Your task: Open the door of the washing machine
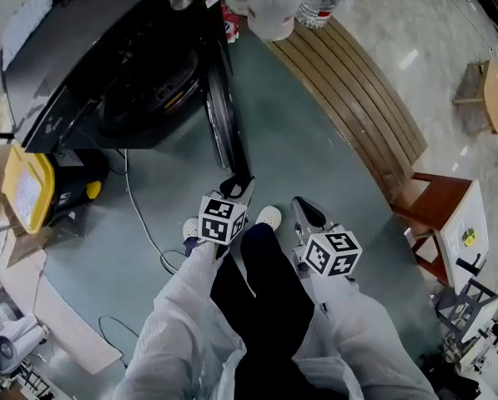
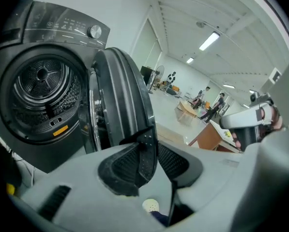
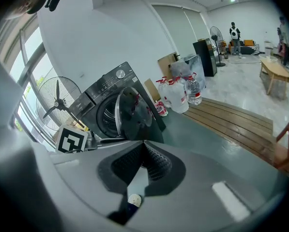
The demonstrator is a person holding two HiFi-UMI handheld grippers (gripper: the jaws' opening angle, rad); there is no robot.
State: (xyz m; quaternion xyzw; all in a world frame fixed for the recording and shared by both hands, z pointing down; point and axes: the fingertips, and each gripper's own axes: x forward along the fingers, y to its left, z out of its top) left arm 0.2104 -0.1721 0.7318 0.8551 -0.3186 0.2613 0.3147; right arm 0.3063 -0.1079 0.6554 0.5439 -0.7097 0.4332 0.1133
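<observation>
The black washing machine (image 1: 107,57) stands at the upper left, its drum (image 2: 42,91) exposed. Its round door (image 1: 221,115) is swung out on edge toward me. My left gripper (image 1: 236,186) is at the door's near lower rim. In the left gripper view the door (image 2: 120,95) rises just ahead of the left gripper (image 2: 146,139), whose jaws are shut on the door's dark rim. My right gripper (image 1: 303,208) hangs to the right of the door, touching nothing. The right gripper (image 3: 144,144) is shut and empty, and faces the door (image 3: 134,115).
A curved wooden bench (image 1: 357,115) runs along the right, with water bottles and white bags (image 1: 274,2) at its far end. A yellow box (image 1: 27,186) and a floor cable (image 1: 140,215) lie left of me. A reddish wooden stool (image 1: 436,215) stands at the right.
</observation>
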